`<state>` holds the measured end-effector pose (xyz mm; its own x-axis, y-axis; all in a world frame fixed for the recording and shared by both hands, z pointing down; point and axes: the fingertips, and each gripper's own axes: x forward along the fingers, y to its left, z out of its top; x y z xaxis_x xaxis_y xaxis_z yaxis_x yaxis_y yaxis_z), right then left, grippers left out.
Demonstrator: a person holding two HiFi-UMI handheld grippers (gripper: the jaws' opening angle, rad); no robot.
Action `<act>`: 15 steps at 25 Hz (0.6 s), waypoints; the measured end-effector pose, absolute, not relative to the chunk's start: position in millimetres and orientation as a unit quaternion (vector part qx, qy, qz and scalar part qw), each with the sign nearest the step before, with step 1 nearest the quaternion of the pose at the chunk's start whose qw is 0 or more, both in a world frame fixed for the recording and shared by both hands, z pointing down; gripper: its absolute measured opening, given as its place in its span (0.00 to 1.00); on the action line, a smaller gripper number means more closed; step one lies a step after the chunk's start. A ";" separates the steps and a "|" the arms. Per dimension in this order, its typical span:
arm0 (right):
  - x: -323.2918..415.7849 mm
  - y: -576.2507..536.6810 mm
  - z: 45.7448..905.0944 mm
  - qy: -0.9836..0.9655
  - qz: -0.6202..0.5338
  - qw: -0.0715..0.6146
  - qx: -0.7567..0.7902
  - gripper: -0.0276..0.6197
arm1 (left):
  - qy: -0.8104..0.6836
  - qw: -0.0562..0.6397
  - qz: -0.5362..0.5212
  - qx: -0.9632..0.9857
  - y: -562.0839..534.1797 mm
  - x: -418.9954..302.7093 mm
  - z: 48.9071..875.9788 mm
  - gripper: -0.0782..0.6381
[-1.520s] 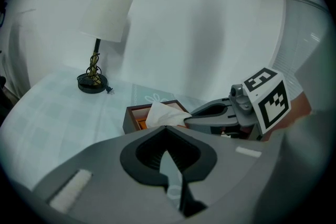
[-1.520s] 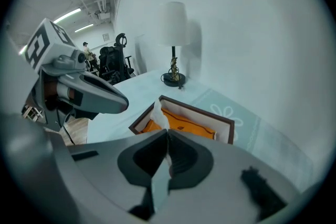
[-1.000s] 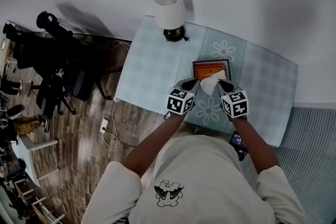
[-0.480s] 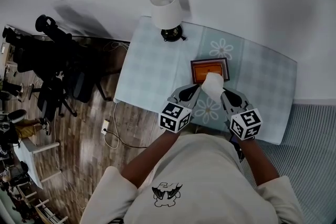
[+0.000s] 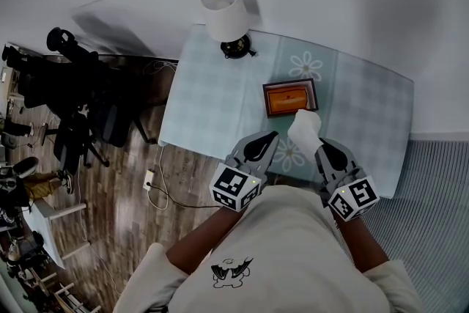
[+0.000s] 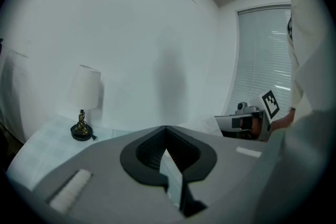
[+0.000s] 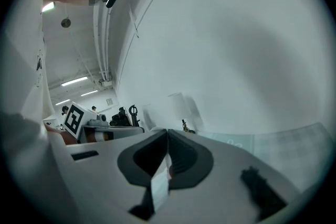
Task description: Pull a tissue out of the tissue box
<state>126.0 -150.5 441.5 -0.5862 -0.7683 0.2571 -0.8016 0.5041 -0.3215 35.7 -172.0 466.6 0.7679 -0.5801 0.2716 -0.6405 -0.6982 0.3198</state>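
tissue (image 5: 305, 127): white, bunched, held up in the air over the near edge of the tissue box (image 5: 290, 98). its lower end sits at the tip of the right gripper (image 5: 321, 146). cannot tell from the head view whether its far end is free of the box slot.

right gripper: jaws pressed together, pinched on the tissue. in its own view the tips meet and a pale strip shows between the pads.

left gripper (image 5: 272, 135): jaws together as well, tips touching in its own view. a pale sliver shows low between the pads; cannot tell what it is. in the head view its tip is just beside the tissue, on the left, not visibly touching it.

both grippers are raised above the table (image 5: 212, 106), in front of the person's chest, pointing away from the body and angled a little toward each other.

tissue box: flat, orange top with a dark rim, lying near the middle of the table. the table top is pale checked with flower prints (image 5: 311, 68).

lamp (image 5: 223, 11): white shade, dark base, at the far left corner of the table, well apart from the box.

left of the table: wooden floor (image 5: 124, 179), black camera gear (image 5: 69, 84), a white cable (image 5: 155, 187) near the table's near edge.
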 end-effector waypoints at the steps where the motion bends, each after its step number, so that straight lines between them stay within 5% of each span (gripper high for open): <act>1: 125.6 -148.8 438.3 -0.867 0.205 0.038 0.454 0.07 | -0.333 0.200 0.071 0.919 -170.3 35.2 463.4 0.12; 15: 111.7 -157.8 437.2 -0.867 0.191 0.043 0.457 0.06 | -0.320 0.194 0.065 0.925 -179.7 42.1 459.6 0.12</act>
<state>111.7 -157.8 437.2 -0.5778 -0.7769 0.2502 -0.8101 0.5083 -0.2922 42.1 -179.7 459.6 0.7869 -0.5668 0.2439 -0.6170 -0.7201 0.3175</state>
